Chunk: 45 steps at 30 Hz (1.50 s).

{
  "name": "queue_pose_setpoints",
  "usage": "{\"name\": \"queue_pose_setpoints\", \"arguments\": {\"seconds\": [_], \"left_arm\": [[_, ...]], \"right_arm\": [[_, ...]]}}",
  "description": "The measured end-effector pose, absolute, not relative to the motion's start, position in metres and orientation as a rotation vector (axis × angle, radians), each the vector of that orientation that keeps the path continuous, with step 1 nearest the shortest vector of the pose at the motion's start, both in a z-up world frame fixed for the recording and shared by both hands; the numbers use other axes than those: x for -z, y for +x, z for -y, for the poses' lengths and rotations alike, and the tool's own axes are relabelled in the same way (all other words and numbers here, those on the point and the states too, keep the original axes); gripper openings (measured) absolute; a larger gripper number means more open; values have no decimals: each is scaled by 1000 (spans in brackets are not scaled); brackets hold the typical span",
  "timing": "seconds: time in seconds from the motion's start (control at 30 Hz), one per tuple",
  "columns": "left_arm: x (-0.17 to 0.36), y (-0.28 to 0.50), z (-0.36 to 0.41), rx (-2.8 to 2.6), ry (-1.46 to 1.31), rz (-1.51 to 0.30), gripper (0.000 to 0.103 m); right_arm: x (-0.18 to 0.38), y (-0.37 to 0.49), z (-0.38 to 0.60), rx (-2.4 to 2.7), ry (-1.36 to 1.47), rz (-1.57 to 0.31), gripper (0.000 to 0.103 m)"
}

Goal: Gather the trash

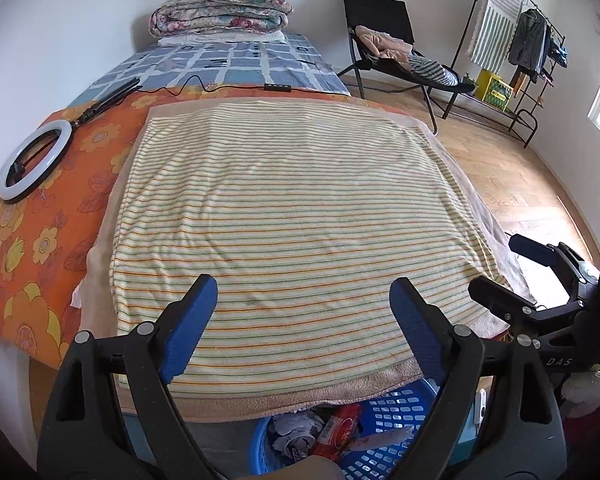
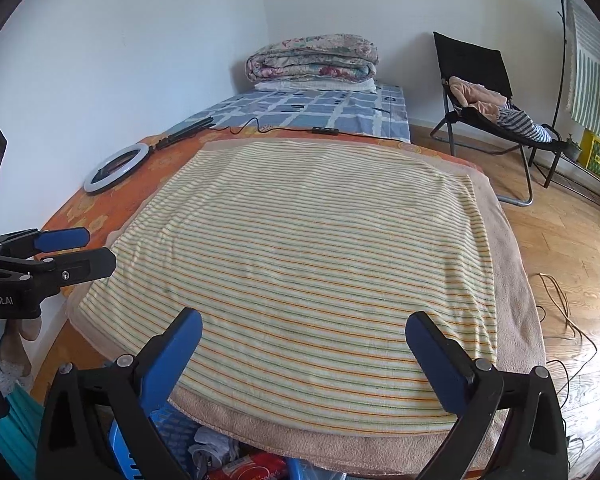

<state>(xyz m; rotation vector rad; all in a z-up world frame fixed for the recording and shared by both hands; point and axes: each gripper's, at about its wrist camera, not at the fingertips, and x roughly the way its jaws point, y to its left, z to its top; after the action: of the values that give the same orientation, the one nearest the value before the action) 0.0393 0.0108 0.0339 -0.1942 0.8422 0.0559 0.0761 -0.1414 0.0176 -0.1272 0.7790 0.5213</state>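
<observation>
A blue plastic basket [image 1: 396, 412] sits on the floor at the foot of the bed, below my left gripper [image 1: 304, 294]. Inside it lie crumpled white paper [image 1: 296, 432] and a red wrapper [image 1: 338, 430]. The same basket [image 2: 132, 460] shows at the bottom of the right wrist view, with the red wrapper [image 2: 252, 470] and crumpled paper [image 2: 216, 446]. My left gripper is open and empty above the striped towel [image 1: 296, 216]. My right gripper [image 2: 304, 330] is also open and empty over the striped towel [image 2: 300, 264]. No trash shows on the towel.
The bed carries an orange floral sheet [image 1: 40, 240], a ring light [image 1: 34, 160] with its cable, and a folded quilt [image 1: 220, 10] at the far end. A black chair [image 1: 384, 40] with clothes and a clothes rack [image 1: 512, 48] stand on the wooden floor to the right.
</observation>
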Motion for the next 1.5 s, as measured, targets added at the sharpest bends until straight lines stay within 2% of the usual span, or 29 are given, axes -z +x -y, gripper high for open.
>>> {"name": "queue_pose_setpoints", "arguments": {"seconds": [0.43, 1.5], "left_arm": [[-28, 41, -12, -60, -216, -839, 91], [-27, 40, -10, -77, -220, -834, 91]], "right_arm": [[-18, 90, 152, -494, -36, -790, 103], [-18, 91, 157, -474, -17, -790, 103]]}}
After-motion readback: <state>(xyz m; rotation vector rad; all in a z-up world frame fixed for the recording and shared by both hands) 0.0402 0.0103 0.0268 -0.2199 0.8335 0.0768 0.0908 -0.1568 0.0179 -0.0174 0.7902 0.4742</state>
